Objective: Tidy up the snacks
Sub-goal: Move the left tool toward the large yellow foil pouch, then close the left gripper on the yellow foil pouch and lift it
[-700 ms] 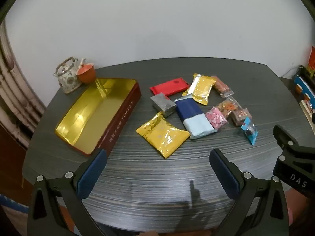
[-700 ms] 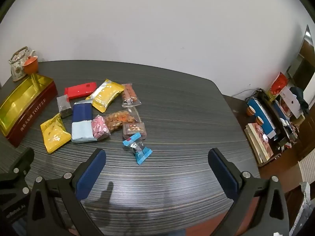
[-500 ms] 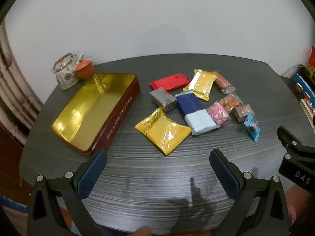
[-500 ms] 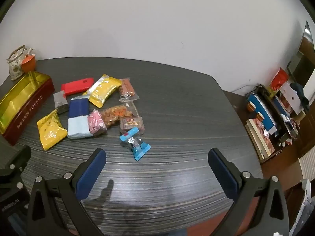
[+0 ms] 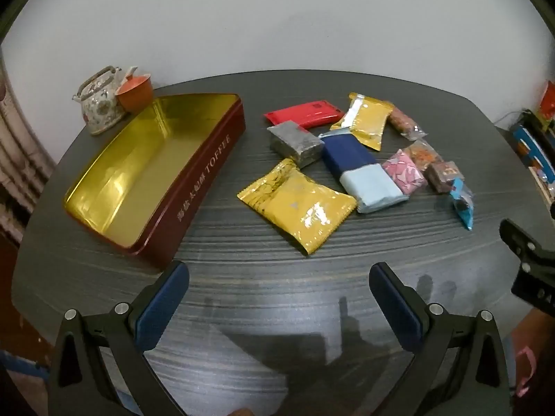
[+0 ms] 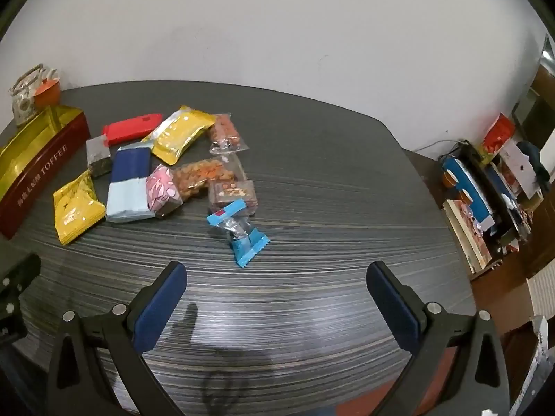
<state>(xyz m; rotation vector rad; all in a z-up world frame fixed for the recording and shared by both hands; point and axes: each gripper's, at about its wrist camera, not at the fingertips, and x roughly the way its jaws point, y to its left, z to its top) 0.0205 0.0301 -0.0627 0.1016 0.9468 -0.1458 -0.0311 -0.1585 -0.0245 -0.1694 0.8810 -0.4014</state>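
Several snack packets lie in a cluster on the dark table (image 5: 277, 277). A yellow pouch (image 5: 298, 204) is nearest my left gripper (image 5: 279, 294), which is open and empty above the table's near part. Behind it lie a navy and pale-blue pack (image 5: 360, 173), a grey block (image 5: 295, 142), a red pack (image 5: 305, 114) and a second yellow pouch (image 5: 367, 121). An open red toffee tin (image 5: 138, 170) with a gold inside stands at the left. My right gripper (image 6: 277, 294) is open and empty, just short of a blue candy packet (image 6: 242, 235).
A floral teapot (image 5: 99, 104) and an orange cup (image 5: 134, 86) stand behind the tin. A low shelf with books and boxes (image 6: 485, 187) stands right of the table. A white wall (image 6: 277, 17) runs behind the table.
Both grippers have moved forward and lower toward the snacks, which now look larger. Both stay open. Nothing on the table has moved.
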